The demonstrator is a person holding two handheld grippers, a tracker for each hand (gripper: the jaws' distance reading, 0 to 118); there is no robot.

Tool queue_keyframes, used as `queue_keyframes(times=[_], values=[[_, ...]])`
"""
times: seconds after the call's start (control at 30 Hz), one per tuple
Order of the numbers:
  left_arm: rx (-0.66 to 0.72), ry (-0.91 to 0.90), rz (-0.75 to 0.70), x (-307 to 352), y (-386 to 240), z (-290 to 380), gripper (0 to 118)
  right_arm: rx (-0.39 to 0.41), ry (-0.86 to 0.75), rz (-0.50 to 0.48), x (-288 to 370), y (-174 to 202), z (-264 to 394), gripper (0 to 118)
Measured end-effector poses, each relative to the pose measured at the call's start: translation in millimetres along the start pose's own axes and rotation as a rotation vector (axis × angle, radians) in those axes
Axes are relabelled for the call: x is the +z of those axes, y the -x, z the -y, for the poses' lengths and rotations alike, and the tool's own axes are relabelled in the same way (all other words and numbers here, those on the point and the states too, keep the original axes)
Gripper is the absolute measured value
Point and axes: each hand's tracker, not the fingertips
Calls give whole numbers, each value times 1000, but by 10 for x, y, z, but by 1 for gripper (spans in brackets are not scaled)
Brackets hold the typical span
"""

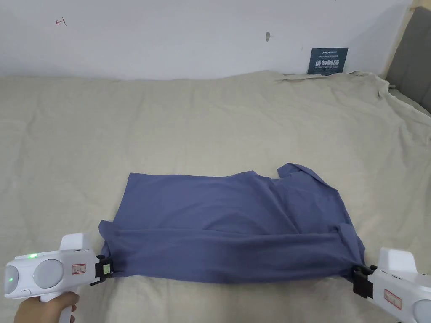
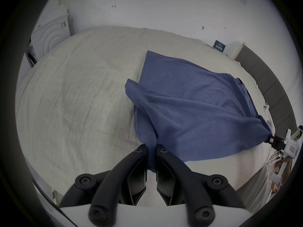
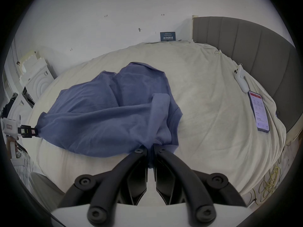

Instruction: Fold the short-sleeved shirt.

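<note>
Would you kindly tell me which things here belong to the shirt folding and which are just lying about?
Part of the job:
- blue shirt
- left gripper, shut on one end of its near edge
- right gripper, shut on the other end
- bed sheet under it

Just lying about:
- phone
- white device beside it
- blue sign
- yellow cable

Right tool (image 3: 151,148) pinches the blue shirt (image 3: 105,116) on the bed (image 3: 205,99).

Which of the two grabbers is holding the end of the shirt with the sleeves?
The right gripper. Its fingers pinch the blue shirt at the end where the sleeve lies; the left gripper holds the plain hem end.
</note>
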Motion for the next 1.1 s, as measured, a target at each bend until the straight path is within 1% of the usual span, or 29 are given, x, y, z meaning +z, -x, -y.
queue_keyframes(times=[0.2,0.37,0.47,0.6,0.73,0.83,0.87,0.93,0.97,1.0,1.03,1.07,1.1], values=[[-17,12,3,198,95,198,7,23,-7,-37,252,-109,107,4],[-16,23,10,361,128,459,7,48,9,-28,321,-136,288,4],[-15,43,4,368,132,623,7,31,44,-27,297,-170,409,4],[2,73,-10,243,165,779,7,5,94,1,176,-152,537,4],[-8,90,-43,124,110,849,8,-6,151,28,33,-95,594,4],[19,86,-58,137,95,824,9,-18,160,34,56,-25,588,5],[20,88,-59,149,87,810,13,-17,159,35,76,-8,574,7],[11,96,-66,176,59,782,37,4,147,51,121,0,543,21],[5,100,-78,197,37,769,56,13,141,58,142,6,524,34],[-1,101,-95,215,24,755,81,25,133,73,180,19,493,57],[-1,94,-108,241,10,735,96,28,125,74,237,38,454,74],[-3,77,-120,283,-6,709,104,28,109,73,288,46,418,87],[-5,42,-127,356,-35,682,105,23,73,66,357,59,370,96]])
